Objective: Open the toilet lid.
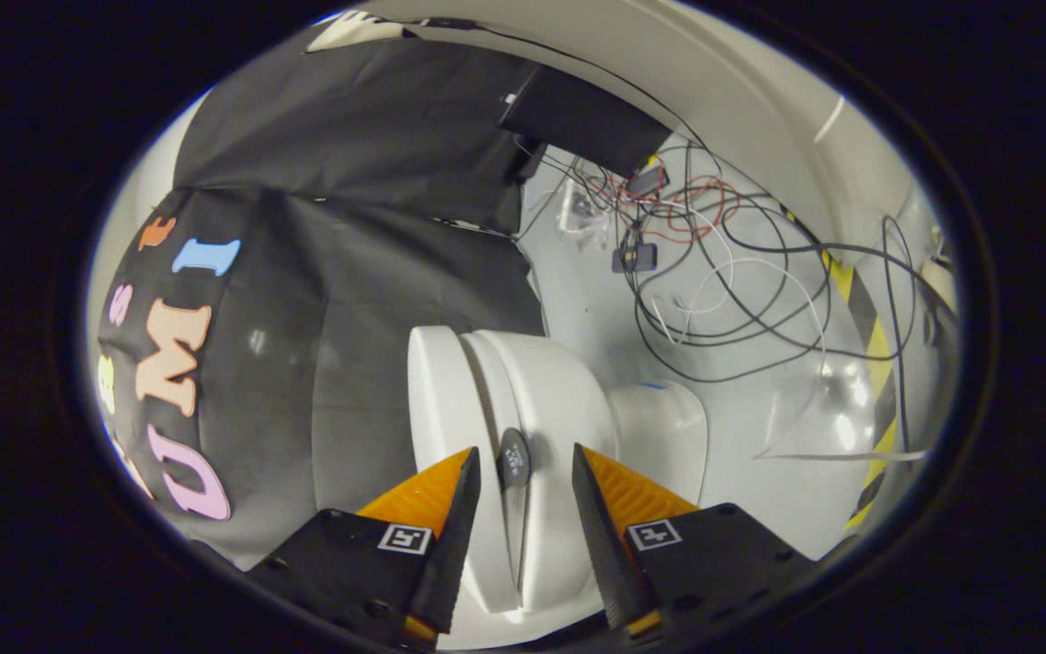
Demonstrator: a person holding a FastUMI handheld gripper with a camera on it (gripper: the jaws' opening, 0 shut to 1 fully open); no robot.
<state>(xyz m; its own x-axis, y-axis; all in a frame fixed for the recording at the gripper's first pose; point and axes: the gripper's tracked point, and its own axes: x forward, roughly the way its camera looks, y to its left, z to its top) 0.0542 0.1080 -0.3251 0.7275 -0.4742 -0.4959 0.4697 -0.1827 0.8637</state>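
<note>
Jaws parted, rolled sideways, straddling the toilet lid (450,427) edge.

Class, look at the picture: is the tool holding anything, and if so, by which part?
Nothing is held. The tool is open, its fingers either side of the toilet lid's edge and a dark tab, with gaps showing.

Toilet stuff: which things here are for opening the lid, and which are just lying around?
For the job:
toilet lid
grey tab on its edge
gripper, open, fingers either side of the tab

Lying about:
tangled cables
black box
striped tape
</note>
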